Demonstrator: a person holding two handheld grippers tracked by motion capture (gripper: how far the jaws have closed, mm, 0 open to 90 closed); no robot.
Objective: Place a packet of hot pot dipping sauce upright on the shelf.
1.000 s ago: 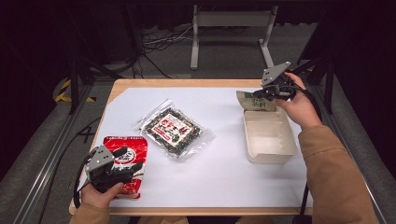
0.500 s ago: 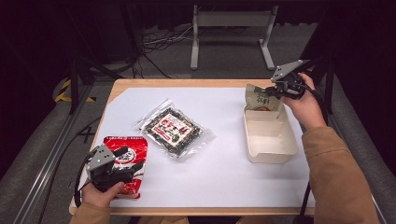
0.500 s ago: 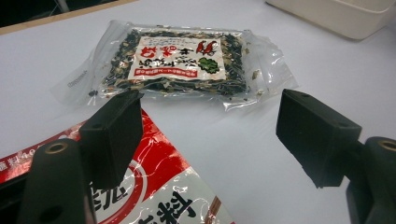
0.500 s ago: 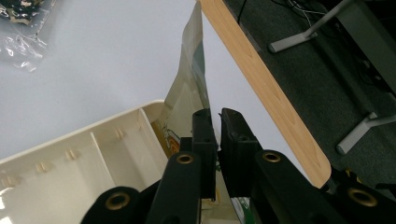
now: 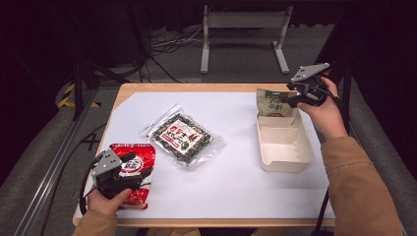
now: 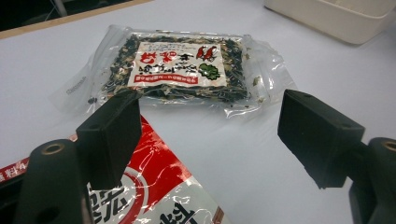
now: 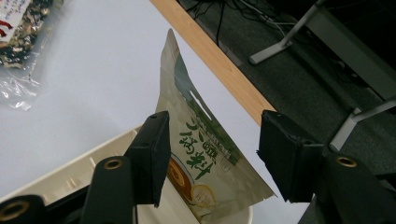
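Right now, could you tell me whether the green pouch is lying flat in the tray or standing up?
Standing up: the green pouch leans on the tray's far wall, top edge above the rim. The right gripper has just opened, jaws off it.

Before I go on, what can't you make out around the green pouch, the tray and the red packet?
- Green pouch: lower end hidden behind the tray wall in the high view, cut by the bottom edge in the right gripper view.
- Pouch lettering: too small in the high view.
- Red packet: near half covered by the left tongs and hand.
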